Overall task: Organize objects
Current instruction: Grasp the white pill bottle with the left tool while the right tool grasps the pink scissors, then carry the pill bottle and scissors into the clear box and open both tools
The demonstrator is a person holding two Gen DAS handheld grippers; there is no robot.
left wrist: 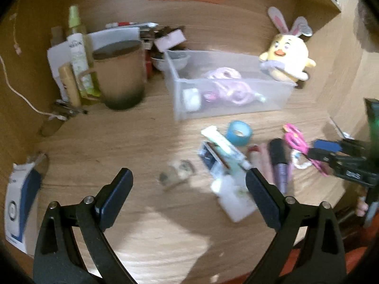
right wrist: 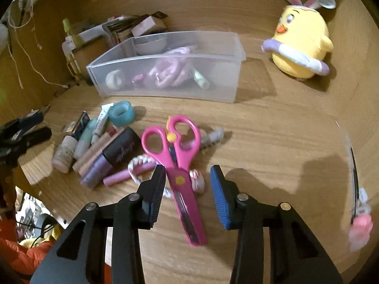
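Observation:
Pink scissors (right wrist: 180, 165) lie on the wooden desk between my right gripper's (right wrist: 188, 177) open jaws, blades toward the camera. A clear plastic bin (right wrist: 165, 87) behind them holds pink hair ties and small items. To the left lies a pile of cosmetics: a dark-capped purple tube (right wrist: 111, 158), a teal tape roll (right wrist: 121, 113), small tubes and a white bottle (right wrist: 64, 153). My left gripper (left wrist: 189, 179) is open and empty above the desk near that pile (left wrist: 227, 156). The bin (left wrist: 227, 99) and the scissors (left wrist: 296, 139) also show in the left wrist view.
A yellow plush chick with bunny ears (right wrist: 300, 45) stands at the back right. A brown mug (left wrist: 118, 75), spray bottles (left wrist: 78, 54) and papers stand at the back left. A white and blue box (left wrist: 21, 203) lies at the left edge. A white cable (left wrist: 21, 94) hangs left.

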